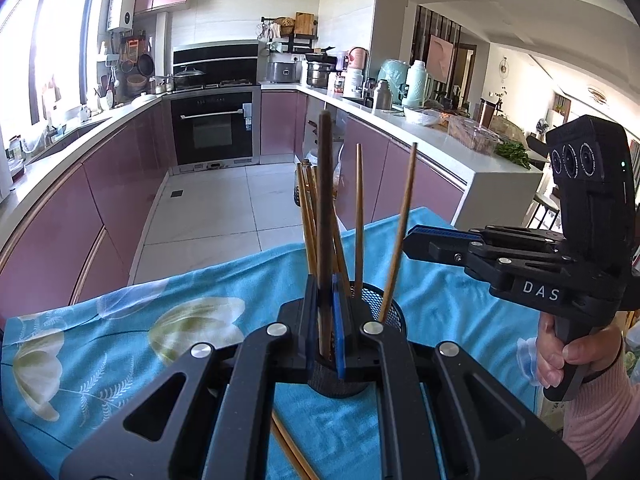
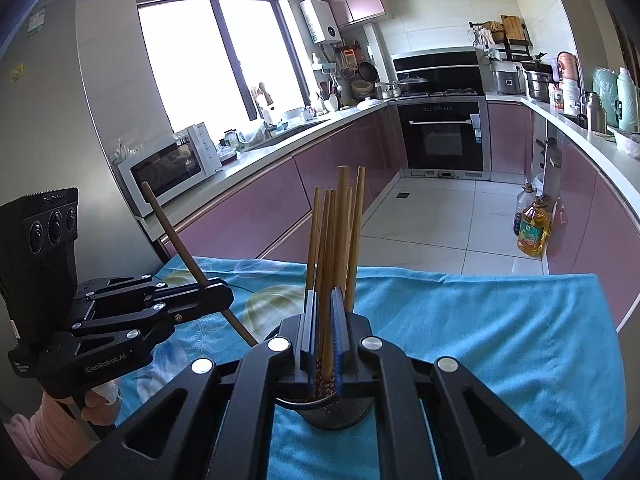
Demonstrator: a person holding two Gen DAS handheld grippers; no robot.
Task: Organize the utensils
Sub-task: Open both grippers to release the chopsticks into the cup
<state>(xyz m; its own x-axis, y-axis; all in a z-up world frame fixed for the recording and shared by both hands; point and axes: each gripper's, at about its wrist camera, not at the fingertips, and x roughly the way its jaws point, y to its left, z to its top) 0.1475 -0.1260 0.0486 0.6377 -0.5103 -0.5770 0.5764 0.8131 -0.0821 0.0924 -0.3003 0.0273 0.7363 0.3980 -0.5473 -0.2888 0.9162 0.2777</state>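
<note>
A black mesh utensil cup (image 1: 376, 312) stands on the blue flowered cloth (image 1: 120, 340); it also shows in the right wrist view (image 2: 336, 412). Several bamboo chopsticks (image 1: 360, 216) stand in it. My left gripper (image 1: 326, 320) is shut on a dark brown chopstick (image 1: 325, 208) whose lower end dips into the cup; the same stick (image 2: 176, 236) shows tilted in the right wrist view. My right gripper (image 2: 324, 332) is shut on a light bamboo chopstick (image 2: 329, 280) over the cup, and it also appears in the left wrist view (image 1: 412, 236).
Two loose bamboo chopsticks (image 1: 290, 452) lie on the cloth under my left gripper. Pink kitchen cabinets (image 1: 100, 200), an oven (image 1: 212, 128) and cluttered counters (image 1: 432, 124) lie beyond. Oil bottles (image 2: 532, 232) stand on the floor at right. A microwave (image 2: 168, 164) sits on the left counter.
</note>
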